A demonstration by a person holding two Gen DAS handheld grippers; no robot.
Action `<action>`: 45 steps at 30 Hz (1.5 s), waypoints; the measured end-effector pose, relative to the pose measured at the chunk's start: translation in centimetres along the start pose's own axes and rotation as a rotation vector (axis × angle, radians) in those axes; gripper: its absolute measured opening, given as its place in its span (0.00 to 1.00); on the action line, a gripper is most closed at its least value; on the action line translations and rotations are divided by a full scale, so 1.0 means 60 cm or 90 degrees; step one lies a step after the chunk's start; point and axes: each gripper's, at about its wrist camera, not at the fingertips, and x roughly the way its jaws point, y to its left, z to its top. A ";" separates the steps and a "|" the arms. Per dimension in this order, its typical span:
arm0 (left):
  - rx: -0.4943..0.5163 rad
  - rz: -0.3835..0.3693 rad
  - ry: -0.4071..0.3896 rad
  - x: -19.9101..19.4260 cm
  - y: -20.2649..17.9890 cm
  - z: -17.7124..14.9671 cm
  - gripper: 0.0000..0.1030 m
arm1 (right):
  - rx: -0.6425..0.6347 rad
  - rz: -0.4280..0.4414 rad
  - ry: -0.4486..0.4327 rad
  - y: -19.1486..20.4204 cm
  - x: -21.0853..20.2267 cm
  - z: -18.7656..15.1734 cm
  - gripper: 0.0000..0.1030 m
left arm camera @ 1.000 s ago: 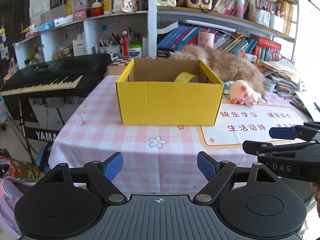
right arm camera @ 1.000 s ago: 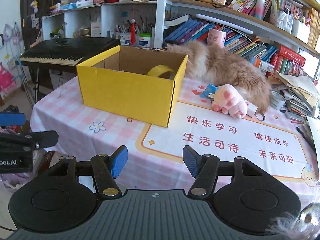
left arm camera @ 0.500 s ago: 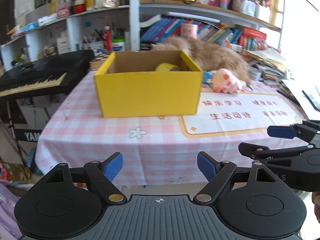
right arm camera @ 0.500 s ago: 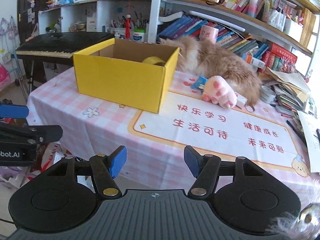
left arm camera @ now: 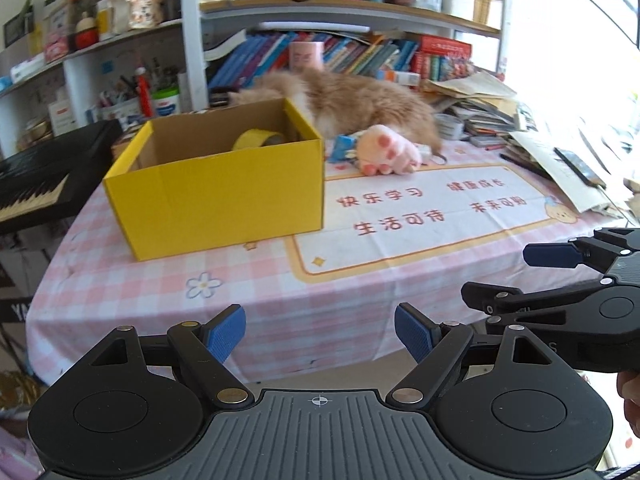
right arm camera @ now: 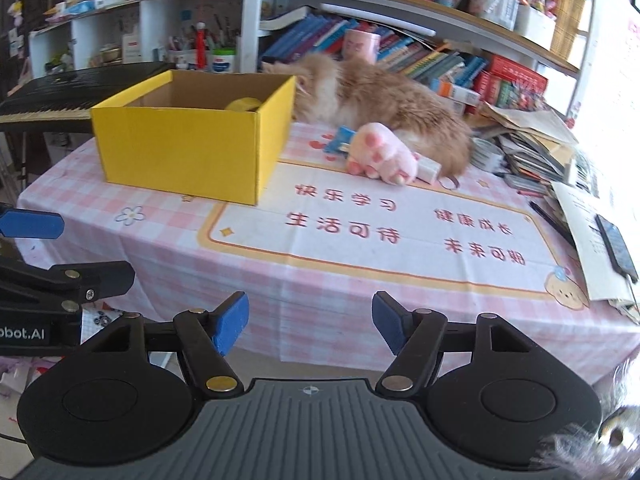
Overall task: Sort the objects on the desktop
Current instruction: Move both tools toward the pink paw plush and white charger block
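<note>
A yellow cardboard box (left arm camera: 216, 196) (right arm camera: 188, 148) stands on the pink checked tablecloth (left arm camera: 248, 292) with a roll of yellow tape (left arm camera: 256, 140) (right arm camera: 244, 104) inside. Right of it lie a pink plush paw (left arm camera: 386, 154) (right arm camera: 380, 156), a blue packet (left arm camera: 342, 148) (right arm camera: 340, 140) and a small white box (right arm camera: 428, 170). My left gripper (left arm camera: 320, 332) hangs open and empty before the table's near edge. My right gripper (right arm camera: 310, 326) is empty too, its jaws opening; it shows side-on in the left wrist view (left arm camera: 520, 276).
A fluffy orange cat (left arm camera: 360, 100) (right arm camera: 392, 100) lies behind the box and paw. A black keyboard (left arm camera: 40, 176) stands at the left. Stacked papers and books (right arm camera: 532, 140), a pen (right arm camera: 552, 220) and a phone (right arm camera: 616, 246) crowd the right side. Bookshelves (left arm camera: 360, 52) line the back.
Both grippers have drawn back and swung rightward, so the box now looks smaller and farther left. The right gripper's fingers stand wider apart than before. Nothing on the table moved.
</note>
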 end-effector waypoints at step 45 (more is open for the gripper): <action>0.059 -0.089 0.031 0.222 -0.152 0.161 0.82 | 0.071 -0.069 0.055 -0.236 0.147 0.073 0.65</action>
